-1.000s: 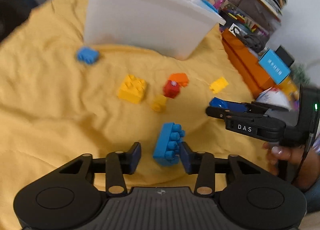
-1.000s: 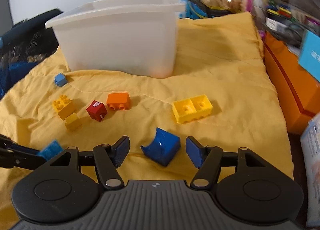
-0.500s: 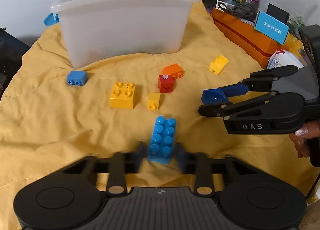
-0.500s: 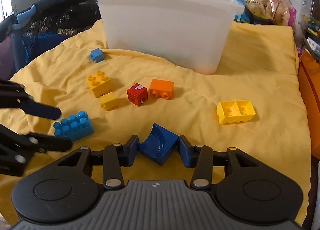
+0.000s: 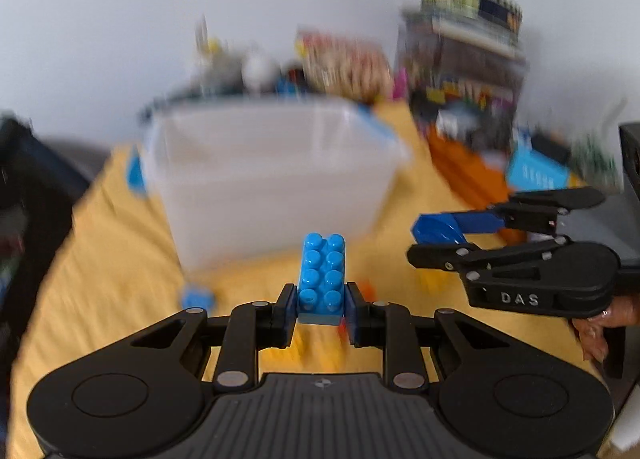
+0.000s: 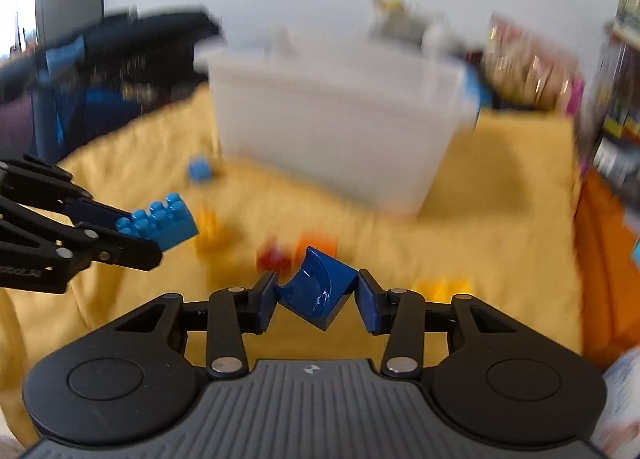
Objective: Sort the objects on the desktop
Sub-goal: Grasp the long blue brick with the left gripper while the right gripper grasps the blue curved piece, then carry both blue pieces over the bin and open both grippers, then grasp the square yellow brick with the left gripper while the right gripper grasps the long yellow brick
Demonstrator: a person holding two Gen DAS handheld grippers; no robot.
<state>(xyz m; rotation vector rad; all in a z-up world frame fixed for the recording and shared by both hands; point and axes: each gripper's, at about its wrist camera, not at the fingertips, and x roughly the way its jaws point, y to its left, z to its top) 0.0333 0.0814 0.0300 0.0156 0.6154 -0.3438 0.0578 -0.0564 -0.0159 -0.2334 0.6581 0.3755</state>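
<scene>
In the left wrist view my left gripper [image 5: 322, 299] is shut on a light blue studded brick [image 5: 322, 275], held above the yellow cloth [image 5: 100, 259] with its studs facing up. The right wrist view shows that brick [image 6: 160, 223] at the left, in the left gripper [image 6: 140, 237]. My right gripper [image 6: 317, 285] has its jaws closing on a dark blue curved block [image 6: 320, 299]; both pads touch it and it hangs clear of the cloth. From the left wrist the right gripper [image 5: 416, 243] and its block [image 5: 438, 229] appear at the right. The white bin [image 5: 272, 187] stands ahead.
A small blue brick [image 6: 199, 170], a red block [image 6: 272, 257], an orange block [image 6: 316, 245] and yellow bricks [image 6: 442, 287] lie on the cloth before the bin [image 6: 332, 127]. An orange box [image 5: 460, 167] and stacked clutter line the right side. A dark bag is at the left.
Both grippers closed on their blocks and lifted them off the cloth. Both views have tilted up toward the bin and are blurred by motion.
</scene>
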